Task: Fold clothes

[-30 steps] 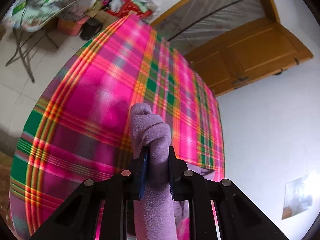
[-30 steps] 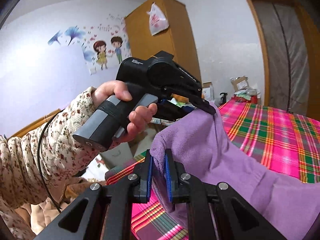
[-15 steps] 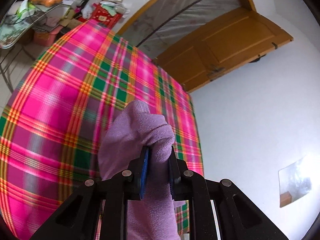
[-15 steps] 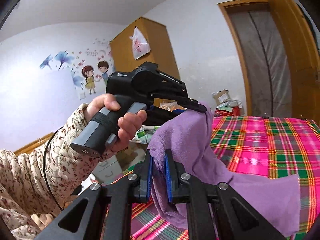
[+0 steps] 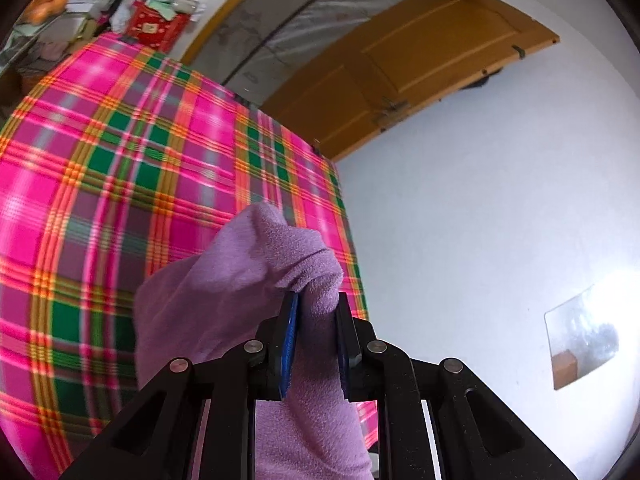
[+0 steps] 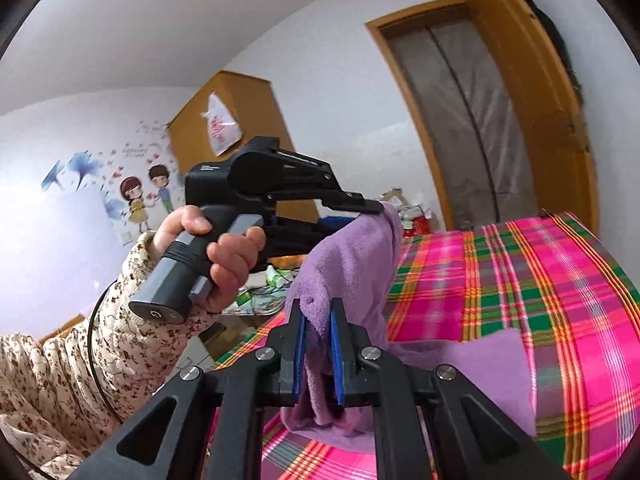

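Both grippers pinch the same lilac fleece garment and hold it up above a bed covered in a pink, green and orange plaid sheet. Left gripper: its blue-padded jaws are pressed onto a bunched fold of the garment, which bulges out past the fingertips and drapes down to the left of the gripper, over the plaid sheet. Right gripper: its jaws clamp another gathered edge, and the cloth hangs in a clump below the pads.

From the right wrist view the left gripper shows side-on, gripped by the person's left hand in a floral sleeve, with the garment rising to a peak at its tip. Between the two grippers the cloth sags, and a flat lower portion of it lies on the plaid sheet to the right.

Behind the bed stand a wooden door frame hung with a translucent curtain, a wooden wardrobe with a plastic bag hanging on it, and a wall with cartoon stickers. Boxes and clutter sit beyond the far edge of the bed.
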`<action>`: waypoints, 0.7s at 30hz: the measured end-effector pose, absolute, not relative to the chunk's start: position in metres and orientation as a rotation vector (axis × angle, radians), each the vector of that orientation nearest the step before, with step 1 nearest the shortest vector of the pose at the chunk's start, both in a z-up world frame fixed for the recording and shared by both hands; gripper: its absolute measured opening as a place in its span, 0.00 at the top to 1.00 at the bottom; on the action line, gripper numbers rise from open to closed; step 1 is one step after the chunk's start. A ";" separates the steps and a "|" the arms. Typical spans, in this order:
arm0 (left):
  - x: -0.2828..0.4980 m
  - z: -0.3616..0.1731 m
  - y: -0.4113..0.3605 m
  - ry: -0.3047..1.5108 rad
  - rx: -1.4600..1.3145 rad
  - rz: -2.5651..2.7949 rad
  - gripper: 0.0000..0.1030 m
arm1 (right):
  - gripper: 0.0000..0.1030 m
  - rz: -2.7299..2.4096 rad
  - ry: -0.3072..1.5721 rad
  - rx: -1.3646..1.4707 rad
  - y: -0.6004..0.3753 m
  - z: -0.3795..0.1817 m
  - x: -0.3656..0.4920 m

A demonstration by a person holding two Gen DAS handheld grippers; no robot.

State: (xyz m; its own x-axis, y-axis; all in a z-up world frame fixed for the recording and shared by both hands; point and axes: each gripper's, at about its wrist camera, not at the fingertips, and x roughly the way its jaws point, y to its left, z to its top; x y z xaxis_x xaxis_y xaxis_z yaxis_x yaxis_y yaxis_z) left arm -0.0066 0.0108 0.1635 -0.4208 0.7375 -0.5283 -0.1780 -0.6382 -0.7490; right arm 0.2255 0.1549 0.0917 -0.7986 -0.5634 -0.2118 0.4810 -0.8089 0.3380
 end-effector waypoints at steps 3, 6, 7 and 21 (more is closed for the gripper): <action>-0.011 0.164 0.029 -0.818 -1.205 2.061 0.86 | 0.89 -2.550 -0.393 0.428 0.171 0.086 0.223; -0.013 0.163 0.047 -0.807 -1.203 2.038 0.85 | 0.89 -2.587 -0.421 0.454 0.186 0.078 0.219; -0.014 0.161 0.053 -0.793 -1.210 2.035 0.85 | 0.89 -2.598 -0.436 0.472 0.191 0.075 0.216; -0.014 0.102 0.087 -0.654 -1.403 1.982 0.85 | 0.86 -2.580 -0.625 0.728 0.255 0.012 0.205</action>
State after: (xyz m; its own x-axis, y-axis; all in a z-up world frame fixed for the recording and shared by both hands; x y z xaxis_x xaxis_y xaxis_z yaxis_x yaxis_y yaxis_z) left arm -0.0140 0.0874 0.1023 -0.2464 0.7247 -0.6435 -0.1995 -0.6876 -0.6981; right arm 0.2052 0.2546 0.0121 -0.7908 -0.4710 -0.3908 0.2397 -0.8259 0.5103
